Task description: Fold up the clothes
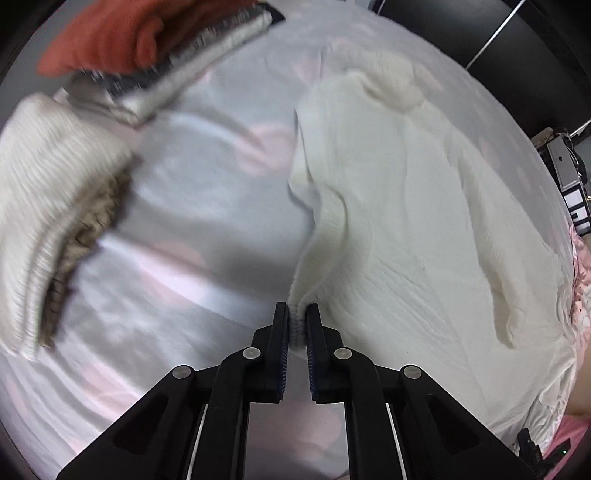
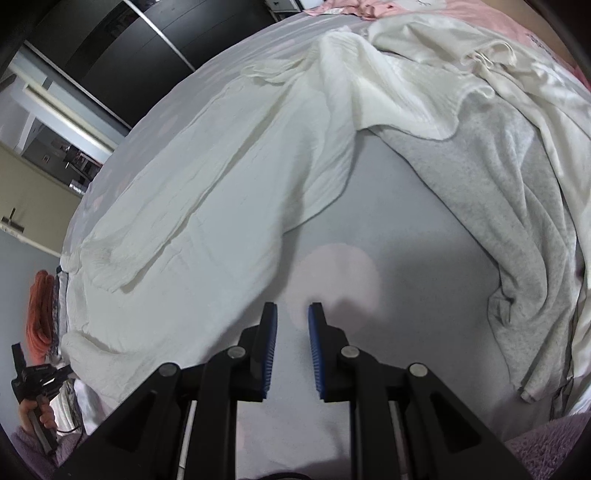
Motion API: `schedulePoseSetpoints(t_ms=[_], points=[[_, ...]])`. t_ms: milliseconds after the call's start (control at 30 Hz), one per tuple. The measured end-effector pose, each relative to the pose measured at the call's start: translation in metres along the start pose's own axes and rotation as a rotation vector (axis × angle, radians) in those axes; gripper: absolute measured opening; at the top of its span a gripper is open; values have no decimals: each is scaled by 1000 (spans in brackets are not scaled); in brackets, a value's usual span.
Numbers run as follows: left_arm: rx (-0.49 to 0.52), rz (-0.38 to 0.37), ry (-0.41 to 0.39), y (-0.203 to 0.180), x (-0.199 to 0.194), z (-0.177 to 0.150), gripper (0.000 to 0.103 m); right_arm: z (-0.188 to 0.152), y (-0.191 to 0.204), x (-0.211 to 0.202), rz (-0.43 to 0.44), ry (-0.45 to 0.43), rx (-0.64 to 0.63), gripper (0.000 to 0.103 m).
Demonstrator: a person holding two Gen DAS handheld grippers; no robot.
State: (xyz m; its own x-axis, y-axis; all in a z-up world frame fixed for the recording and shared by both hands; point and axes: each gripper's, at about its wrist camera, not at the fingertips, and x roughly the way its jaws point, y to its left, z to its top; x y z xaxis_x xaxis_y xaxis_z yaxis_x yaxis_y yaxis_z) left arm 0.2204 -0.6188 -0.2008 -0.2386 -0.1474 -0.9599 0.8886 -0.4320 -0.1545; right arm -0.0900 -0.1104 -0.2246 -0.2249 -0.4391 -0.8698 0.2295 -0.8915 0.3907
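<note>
A white knit sweater [image 1: 399, 206] lies spread on the pale bed sheet [image 1: 207, 221]. My left gripper [image 1: 297, 314] is shut on the sweater's bunched ribbed edge, and the cloth pulls up from there toward the body. In the right wrist view the same white sweater [image 2: 207, 206] lies flat across the left and middle of the bed. My right gripper [image 2: 292, 314] is open and empty, just above bare sheet [image 2: 406, 266] to the right of the sweater's edge.
Folded clothes sit at the left: a cream knit piece [image 1: 48, 192], and a red one [image 1: 122, 33] on a grey-white one [image 1: 177, 77]. A grey fleece garment [image 2: 517, 206] and other white clothes [image 2: 443, 66] are heaped at the right. A dark wardrobe [image 2: 140, 48] stands behind the bed.
</note>
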Motion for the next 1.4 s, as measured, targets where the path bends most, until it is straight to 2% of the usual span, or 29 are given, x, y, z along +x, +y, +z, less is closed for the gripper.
schedulePoseSetpoints(t_ms=[200,400,567,700,900,967,1167,1267,1400], points=[[-12,32,-31,32,-41,13,9,2,-12,2,-36,9,63,17],[-77,90,-15,85,-37,22,9,8,-36,-2,-51,-9,174,17],[-93,103,16,87,-15,24,9,22,-61,-17,7,-87,268,17],[-72,107,25,84,-7,30,9,45,-77,-30,-4,-152,274,18],[-40,112,39,79,3,38,9,82,-114,-46,0,-240,335,30],[-29,113,43,78,6,40,9,90,-124,-41,8,-237,356,31],[5,138,69,73,22,45,9,104,-132,-2,63,-151,404,31],[18,151,85,69,30,47,9,107,-135,20,141,-100,467,33],[30,175,99,66,39,47,9,117,-124,27,188,-134,430,33]])
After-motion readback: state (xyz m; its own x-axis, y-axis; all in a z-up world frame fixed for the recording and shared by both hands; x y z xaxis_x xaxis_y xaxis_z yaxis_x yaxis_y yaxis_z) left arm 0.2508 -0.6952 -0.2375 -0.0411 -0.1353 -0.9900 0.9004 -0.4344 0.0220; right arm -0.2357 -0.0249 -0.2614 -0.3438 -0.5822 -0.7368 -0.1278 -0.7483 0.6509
